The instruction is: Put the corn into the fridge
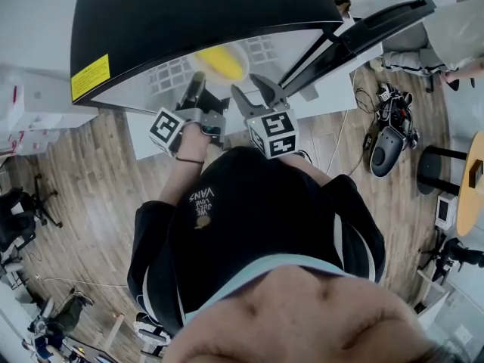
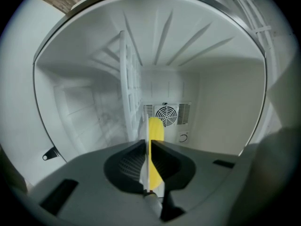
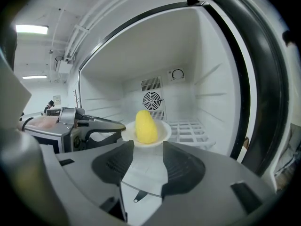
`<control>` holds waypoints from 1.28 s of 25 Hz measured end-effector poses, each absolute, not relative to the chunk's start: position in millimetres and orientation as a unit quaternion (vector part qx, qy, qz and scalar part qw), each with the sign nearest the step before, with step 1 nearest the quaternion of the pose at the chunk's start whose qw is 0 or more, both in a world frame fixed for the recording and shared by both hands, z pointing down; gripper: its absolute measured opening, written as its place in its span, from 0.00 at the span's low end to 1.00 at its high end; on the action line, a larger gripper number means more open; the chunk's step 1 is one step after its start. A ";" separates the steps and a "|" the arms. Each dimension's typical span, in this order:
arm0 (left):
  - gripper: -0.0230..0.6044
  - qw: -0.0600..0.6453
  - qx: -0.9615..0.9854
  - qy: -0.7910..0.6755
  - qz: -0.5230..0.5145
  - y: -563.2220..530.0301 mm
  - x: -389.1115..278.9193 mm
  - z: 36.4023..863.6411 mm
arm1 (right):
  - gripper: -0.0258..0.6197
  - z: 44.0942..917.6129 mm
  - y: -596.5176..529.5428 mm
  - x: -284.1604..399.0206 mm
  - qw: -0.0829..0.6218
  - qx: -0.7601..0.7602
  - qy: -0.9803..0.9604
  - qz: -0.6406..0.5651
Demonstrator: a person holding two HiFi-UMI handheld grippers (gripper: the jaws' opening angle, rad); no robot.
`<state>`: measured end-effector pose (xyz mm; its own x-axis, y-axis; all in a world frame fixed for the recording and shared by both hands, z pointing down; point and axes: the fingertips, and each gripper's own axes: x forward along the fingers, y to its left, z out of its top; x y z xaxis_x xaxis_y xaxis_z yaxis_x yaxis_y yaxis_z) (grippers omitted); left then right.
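The yellow corn [image 3: 146,126] lies on a small white plate [image 3: 163,132] held inside the open fridge, just above its wire shelf [image 3: 190,128]. My left gripper [image 2: 149,145] is shut on the plate's near rim [image 2: 145,169], and the corn [image 2: 155,128] shows beyond the jaws. From the right gripper view, the left gripper [image 3: 120,126] reaches in from the left. My right gripper [image 3: 148,147] is open with nothing between its jaws, a little short of the plate. From the head view, the corn [image 1: 221,63] sits ahead of the left gripper [image 1: 198,89] and the right gripper [image 1: 257,89].
The fridge's black body [image 1: 227,6] fills the top and its door [image 1: 378,25] swings open to the right. A fan vent [image 3: 153,100] is on the back wall. Cables and a device [image 1: 386,146] lie on the wooden floor at right, near a round table [image 1: 475,180].
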<state>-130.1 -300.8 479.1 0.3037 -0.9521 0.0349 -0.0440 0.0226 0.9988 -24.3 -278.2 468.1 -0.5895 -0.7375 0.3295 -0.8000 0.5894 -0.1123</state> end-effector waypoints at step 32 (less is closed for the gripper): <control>0.08 0.565 0.561 -0.437 -0.418 -300.5 -129.9 478.5 | 0.32 471.2 -330.7 -23.4 0.121 0.439 -0.881 0.128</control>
<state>-129.9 -300.5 478.5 0.2681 -0.9631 0.0247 -0.0168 0.0210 0.9996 -23.4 -330.7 471.2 -0.5861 -0.7420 0.3254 -0.8039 0.5828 -0.1191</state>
